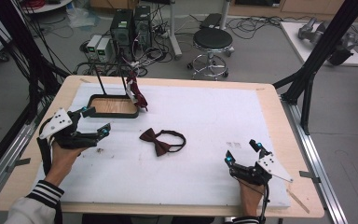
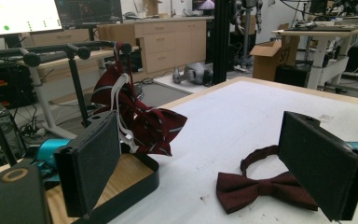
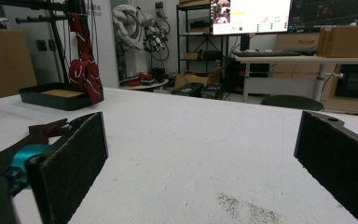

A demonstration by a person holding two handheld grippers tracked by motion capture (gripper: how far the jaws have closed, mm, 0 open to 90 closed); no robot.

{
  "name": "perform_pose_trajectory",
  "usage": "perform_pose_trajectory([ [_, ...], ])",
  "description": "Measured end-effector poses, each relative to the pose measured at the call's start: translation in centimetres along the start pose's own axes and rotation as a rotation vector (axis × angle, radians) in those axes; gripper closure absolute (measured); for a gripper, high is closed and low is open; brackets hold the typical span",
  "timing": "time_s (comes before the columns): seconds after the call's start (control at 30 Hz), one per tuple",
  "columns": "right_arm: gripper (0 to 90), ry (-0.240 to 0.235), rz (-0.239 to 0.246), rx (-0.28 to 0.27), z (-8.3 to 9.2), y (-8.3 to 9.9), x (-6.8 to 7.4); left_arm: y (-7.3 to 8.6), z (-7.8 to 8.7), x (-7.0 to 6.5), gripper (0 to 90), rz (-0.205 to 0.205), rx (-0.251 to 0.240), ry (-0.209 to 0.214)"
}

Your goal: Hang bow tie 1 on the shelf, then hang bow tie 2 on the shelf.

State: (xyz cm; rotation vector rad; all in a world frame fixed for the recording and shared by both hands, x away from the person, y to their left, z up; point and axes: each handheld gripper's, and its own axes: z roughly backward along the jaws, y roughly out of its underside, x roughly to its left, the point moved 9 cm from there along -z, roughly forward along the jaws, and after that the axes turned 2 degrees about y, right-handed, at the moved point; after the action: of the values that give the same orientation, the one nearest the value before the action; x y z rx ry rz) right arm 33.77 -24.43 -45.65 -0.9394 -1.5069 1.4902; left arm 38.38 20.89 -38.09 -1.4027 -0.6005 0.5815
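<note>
A dark red bow tie with its strap looped lies flat on the white mat near the table's middle; in the left gripper view the bow tie sits low between the jaws, farther off. A striped red bow tie hangs from a black rack at the back left, and the striped bow tie drapes over the rack's tray edge. My left gripper hovers open left of the flat bow tie. My right gripper rests open near the front right, with nothing between its pads.
The rack has a wooden-bottomed black tray and upright rods. The white mat covers most of the wooden table. A stool, computer towers and cables stand on the floor behind the table.
</note>
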Motion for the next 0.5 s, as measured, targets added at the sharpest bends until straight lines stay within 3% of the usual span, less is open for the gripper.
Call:
perform_pose_trajectory([
  [0.5, 1.7, 0.001, 0.002, -0.01, 0.12, -0.05, 0.05, 0.91, 0.02, 0.18, 13.9, 0.0, 0.009, -0.005],
])
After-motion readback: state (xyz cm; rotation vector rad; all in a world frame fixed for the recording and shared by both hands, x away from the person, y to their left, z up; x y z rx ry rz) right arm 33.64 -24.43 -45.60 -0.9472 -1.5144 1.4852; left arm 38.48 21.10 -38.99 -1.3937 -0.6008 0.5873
